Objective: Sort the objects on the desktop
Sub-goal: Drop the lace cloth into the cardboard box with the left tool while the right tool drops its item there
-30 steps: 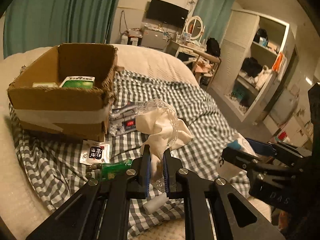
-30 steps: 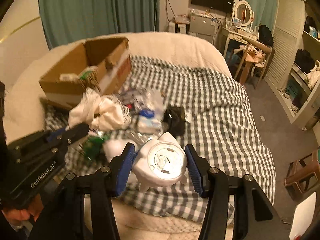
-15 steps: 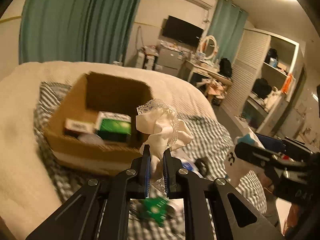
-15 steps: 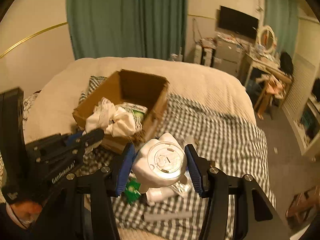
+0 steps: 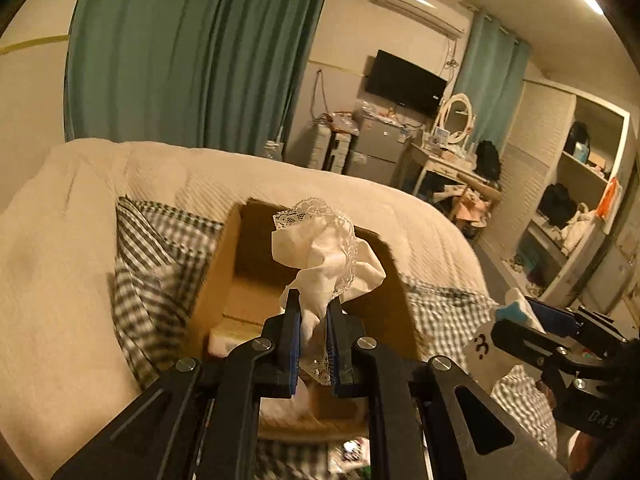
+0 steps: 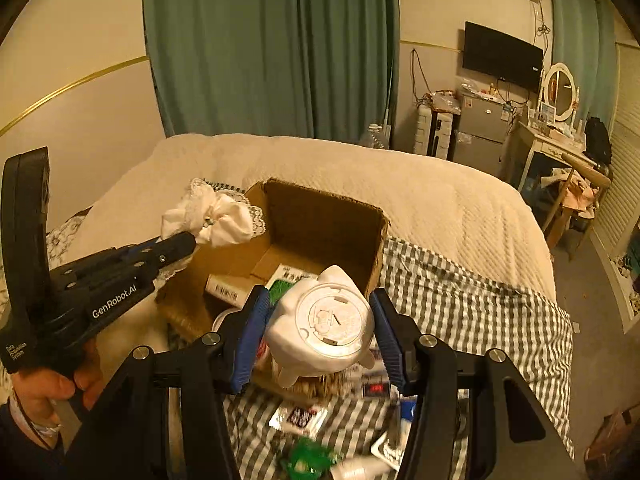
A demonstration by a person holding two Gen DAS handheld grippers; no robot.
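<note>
My left gripper (image 5: 313,312) is shut on a white lace-trimmed cloth (image 5: 324,252), held up over the open cardboard box (image 5: 224,280). From the right wrist view the same cloth (image 6: 216,220) hangs above the box's left wall (image 6: 224,248). My right gripper (image 6: 320,320) is shut on a white piggy bank (image 6: 320,332), bottom plate facing the camera, just above the box's near edge. Inside the box (image 6: 320,216) lie a green packet (image 6: 280,284) and a flat carton (image 6: 228,286). In the left wrist view the right gripper (image 5: 516,328) holds the piggy bank (image 5: 486,354) at right.
The box sits on a grey checked cloth (image 6: 460,304) spread over a cream bed (image 6: 400,184). Loose packets (image 6: 298,416) and a green item (image 6: 306,458) lie on the cloth below the right gripper. A hand (image 6: 44,388) grips the left tool. Furniture stands beyond the bed at right.
Both grippers have moved forward and up over the box, each carrying its object. The cloth went from in front of the box to above its opening; the piggy bank reached the box's near edge.
</note>
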